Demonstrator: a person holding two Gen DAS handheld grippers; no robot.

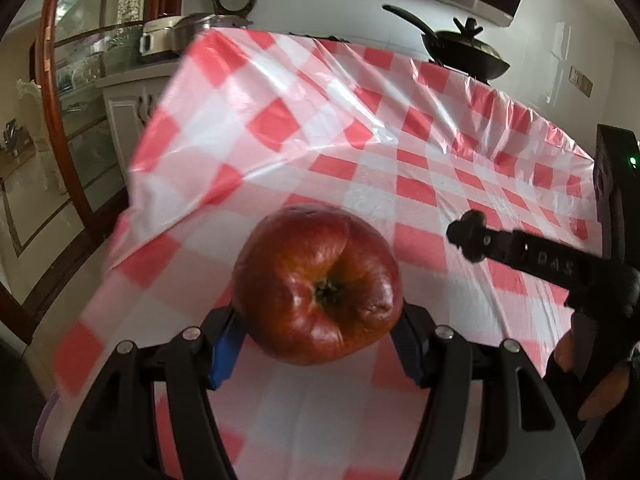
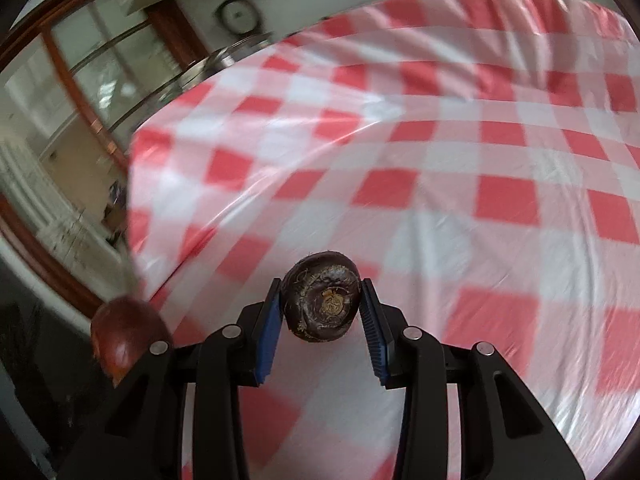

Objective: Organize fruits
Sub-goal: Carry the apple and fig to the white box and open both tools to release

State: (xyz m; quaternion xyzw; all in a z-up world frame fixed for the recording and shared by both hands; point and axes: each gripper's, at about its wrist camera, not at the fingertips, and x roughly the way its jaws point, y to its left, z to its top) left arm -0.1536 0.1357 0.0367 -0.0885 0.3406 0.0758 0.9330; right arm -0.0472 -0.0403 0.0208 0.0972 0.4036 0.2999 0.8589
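Blue pads [image 1: 224,350] of the left gripper [image 1: 318,344] are pressed on a red apple [image 1: 318,284], held above the table [image 1: 440,168]. A dark water chestnut [image 2: 320,298] is clamped in the right gripper [image 2: 322,320] jaws. No writing can be read clearly. Red-and-white checked plastic covers the table; a black wok [image 1: 466,54] and glass cabinet [image 1: 80,80] stand behind.

A red-checked tablecloth [image 1: 320,128] fronts white walls, a glass-doored wooden cabinet [image 1: 80,92], and a wok [image 1: 464,54].

Left tongs [image 1: 318,344] part-spread and right tongs [image 2: 322,320] nearly shut, both gripping, angled downward.
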